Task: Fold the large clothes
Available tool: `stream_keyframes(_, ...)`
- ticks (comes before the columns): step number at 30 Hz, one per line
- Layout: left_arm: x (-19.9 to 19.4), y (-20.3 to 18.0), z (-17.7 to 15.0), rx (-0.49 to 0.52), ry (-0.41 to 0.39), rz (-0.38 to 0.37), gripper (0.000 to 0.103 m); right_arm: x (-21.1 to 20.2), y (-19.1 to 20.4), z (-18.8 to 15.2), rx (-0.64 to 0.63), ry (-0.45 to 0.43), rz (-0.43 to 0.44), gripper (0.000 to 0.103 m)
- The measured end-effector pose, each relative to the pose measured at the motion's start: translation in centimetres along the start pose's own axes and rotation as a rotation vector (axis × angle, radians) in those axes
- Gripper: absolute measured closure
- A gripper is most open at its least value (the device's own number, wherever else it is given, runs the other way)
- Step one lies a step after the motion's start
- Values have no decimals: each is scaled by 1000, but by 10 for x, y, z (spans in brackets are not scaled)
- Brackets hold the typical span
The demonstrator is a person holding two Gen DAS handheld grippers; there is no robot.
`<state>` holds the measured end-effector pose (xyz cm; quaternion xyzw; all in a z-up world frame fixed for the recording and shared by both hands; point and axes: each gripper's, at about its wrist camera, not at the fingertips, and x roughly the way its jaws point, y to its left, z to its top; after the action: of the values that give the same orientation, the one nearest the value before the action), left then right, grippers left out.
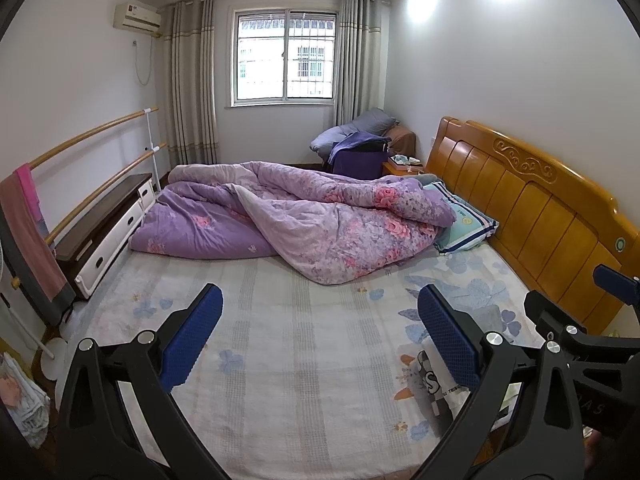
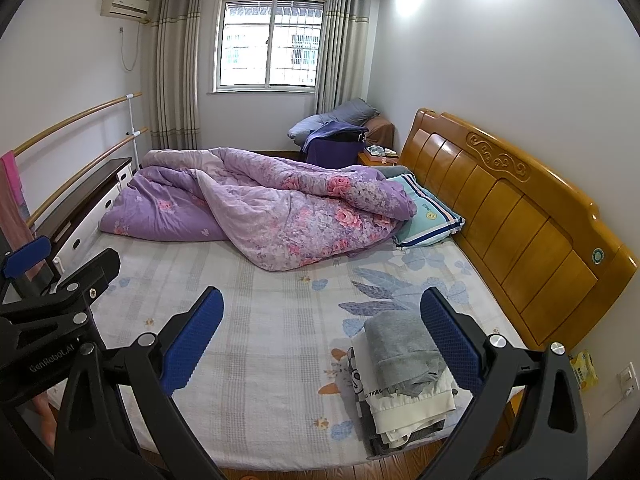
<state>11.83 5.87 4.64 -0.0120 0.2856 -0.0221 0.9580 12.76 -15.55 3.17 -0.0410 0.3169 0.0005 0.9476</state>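
Observation:
A stack of folded clothes [image 2: 404, 376], grey on top, white and printed below, lies on the bed's near right corner. It shows partly behind my left gripper's right finger in the left wrist view [image 1: 432, 384]. My left gripper [image 1: 320, 340] is open and empty above the bed sheet [image 1: 288, 360]. My right gripper [image 2: 320, 340] is open and empty, its right finger just right of the stack. The other gripper shows at each view's edge.
A crumpled purple floral quilt [image 2: 272, 212] covers the far half of the bed. A striped pillow [image 2: 428, 216] lies by the wooden headboard [image 2: 512, 208]. A low cabinet [image 2: 80, 208] and wall rails stand left. A chair with bedding [image 2: 340, 128] stands below the window.

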Motion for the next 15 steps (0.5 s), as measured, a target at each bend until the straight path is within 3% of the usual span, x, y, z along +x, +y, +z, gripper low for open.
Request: stream_keyframes(15,6,14,0,15,5,-40,5,-1,1,-2,5,7,-2,8)
